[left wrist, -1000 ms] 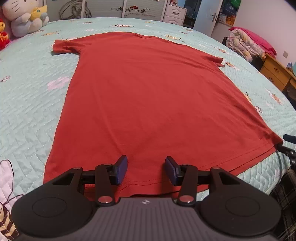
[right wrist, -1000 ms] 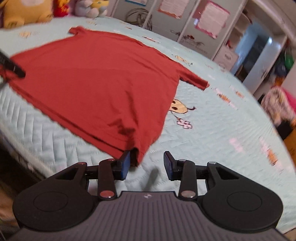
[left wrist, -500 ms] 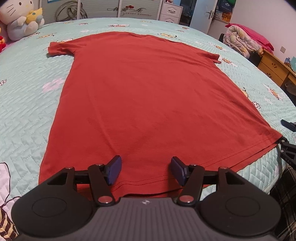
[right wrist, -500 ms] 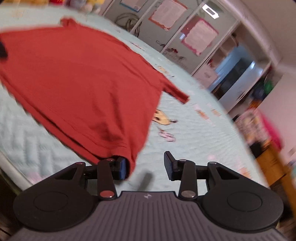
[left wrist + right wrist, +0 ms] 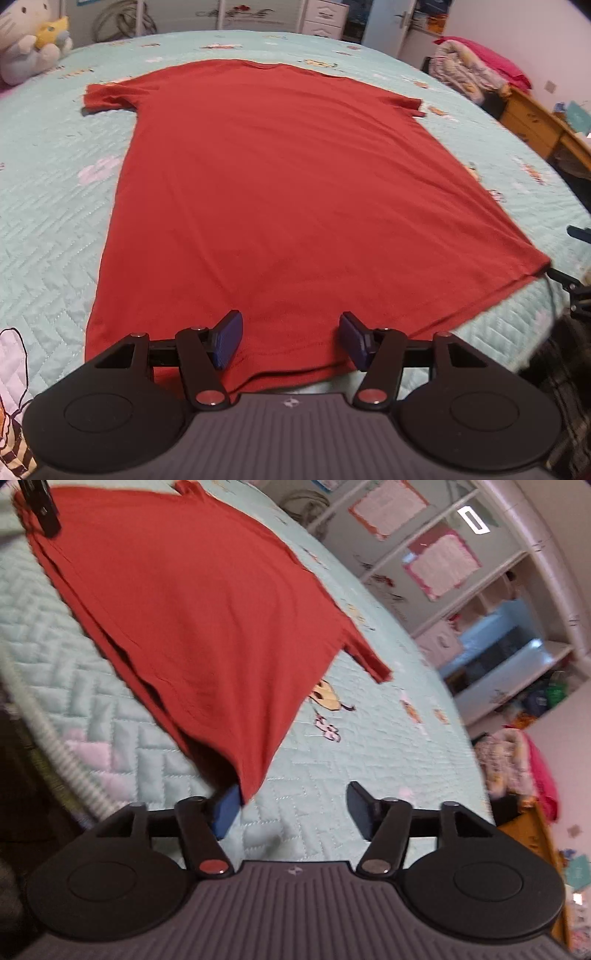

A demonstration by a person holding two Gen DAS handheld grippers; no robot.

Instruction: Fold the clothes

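On the mint quilted bed (image 5: pixel 48 229) a rust-red T-shirt (image 5: pixel 288 192) lies spread flat, collar at the far end, both short sleeves out to the sides, hem nearest the cameras. Over the last second the left claw (image 5: pixel 290 341) has widened its jaws and settled over the near hem, a little left of its middle; its blue pads (image 5: pixel 227 338) now stand well apart on either side of the cloth, holding nothing. The right claw (image 5: pixel 291 812) has swung its view round and come in at the near right hem corner, which has risen off the quilt and now drapes against its left pad (image 5: pixel 225 812); its jaws are apart too, with that corner not yet pinched. This reads as both claws lining up for a first grip on the hem, so folding proper has not begun. The fabric looks thin and soft, mostly smooth with faint ripples, and it bunches darkly at the lifted corner. A plush cat (image 5: pixel 26 40) sits far left.
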